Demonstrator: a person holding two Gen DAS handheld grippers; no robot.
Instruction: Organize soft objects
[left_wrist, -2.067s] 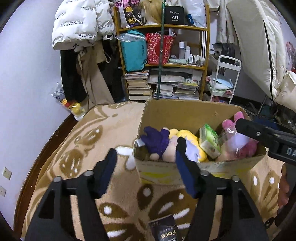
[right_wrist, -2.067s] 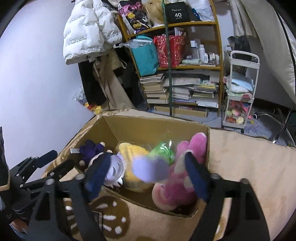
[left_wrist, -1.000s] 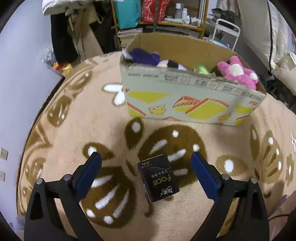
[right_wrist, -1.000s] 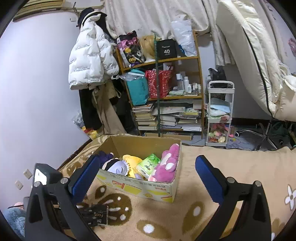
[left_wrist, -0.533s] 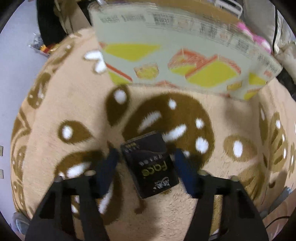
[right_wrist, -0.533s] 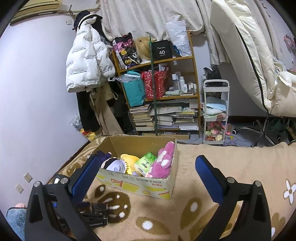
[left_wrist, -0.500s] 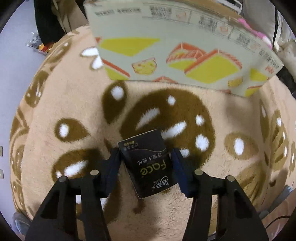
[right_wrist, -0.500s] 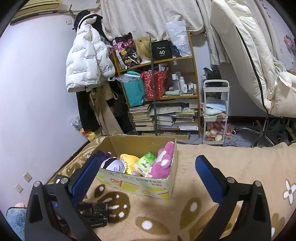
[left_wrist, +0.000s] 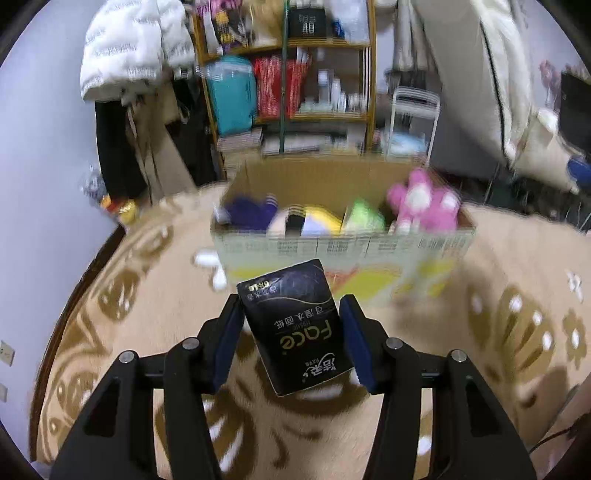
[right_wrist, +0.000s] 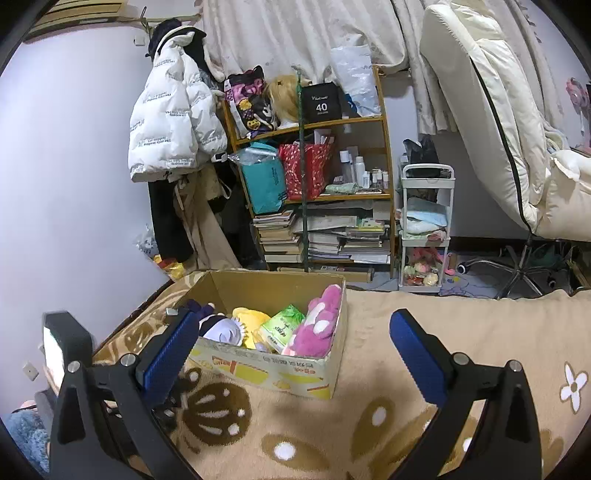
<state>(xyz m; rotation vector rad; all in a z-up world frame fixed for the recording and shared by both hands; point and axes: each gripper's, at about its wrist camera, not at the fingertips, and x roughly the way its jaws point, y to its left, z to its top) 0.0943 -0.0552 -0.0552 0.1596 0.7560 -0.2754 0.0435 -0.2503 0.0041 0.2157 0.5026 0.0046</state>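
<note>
Left gripper (left_wrist: 290, 334) clamps one tissue pack (left_wrist: 295, 325); right gripper (right_wrist: 295, 350) spread.

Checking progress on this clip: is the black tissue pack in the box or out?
Out: the left gripper holds the black tissue pack short of the cardboard box.

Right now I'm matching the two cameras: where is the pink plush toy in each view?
Left wrist: pink plush toy at the right end of the cardboard box, upper centre-right.
Right wrist: pink plush toy in the box's right end, centre.
Shared landmark: the green tissue pack just left of it.
</note>
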